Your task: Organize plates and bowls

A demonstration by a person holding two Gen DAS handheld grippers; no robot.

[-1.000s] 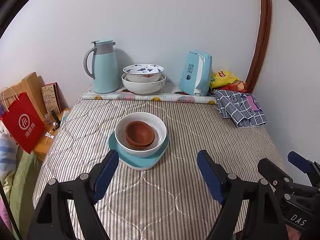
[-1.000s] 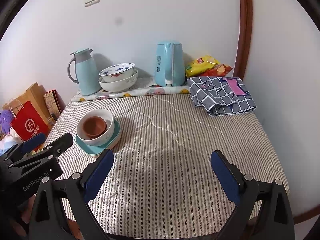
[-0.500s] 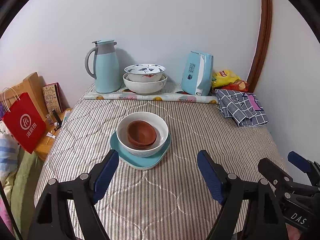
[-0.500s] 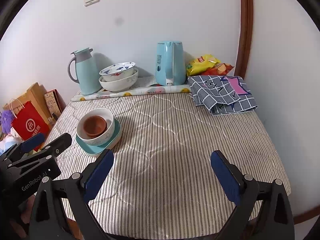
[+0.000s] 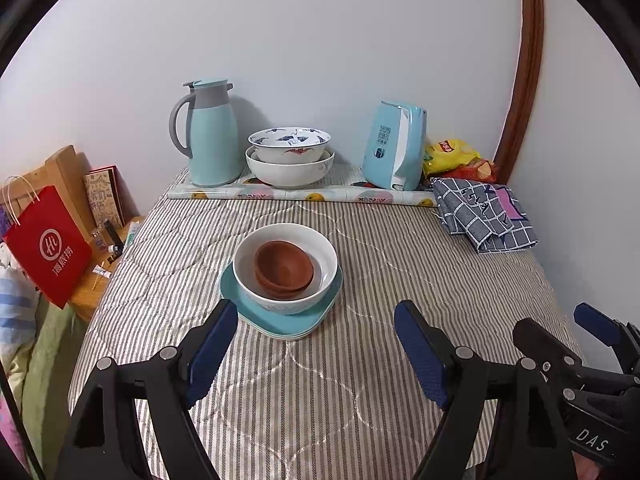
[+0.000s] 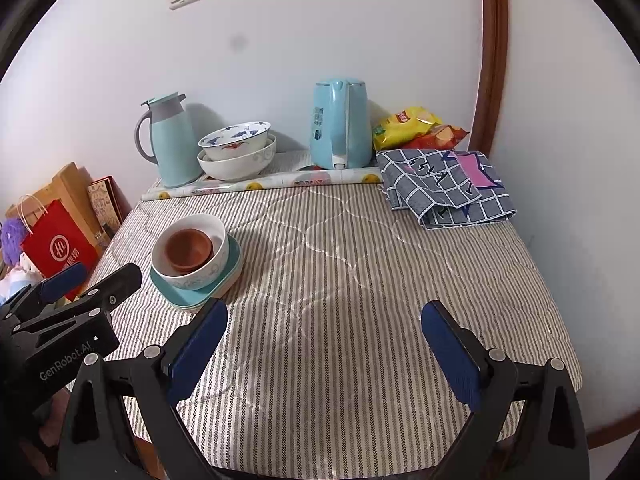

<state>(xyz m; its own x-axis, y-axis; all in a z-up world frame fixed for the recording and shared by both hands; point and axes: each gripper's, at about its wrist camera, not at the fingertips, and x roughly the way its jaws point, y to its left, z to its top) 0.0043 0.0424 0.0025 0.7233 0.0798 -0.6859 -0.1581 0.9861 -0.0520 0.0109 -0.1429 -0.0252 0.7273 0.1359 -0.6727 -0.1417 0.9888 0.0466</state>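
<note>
Left gripper [image 5: 316, 350] stood spread, nothing between its pads, hovering just short of the stack. Right gripper [image 6: 324, 346] likewise spread and empty over bare striped cloth [image 6: 360, 280]. Stack: brown bowls [image 5: 283, 266] nested in white bowl [image 5: 285, 268], on teal plates [image 5: 280, 320]. Two more bowls [image 5: 290, 156] sat by the wall, between flask [image 5: 208, 132] and kettle [image 5: 394, 146].

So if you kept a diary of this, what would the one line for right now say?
left gripper: open, empty | right gripper: open, empty | brown bowls in white bowl on teal plates | untouched
</note>
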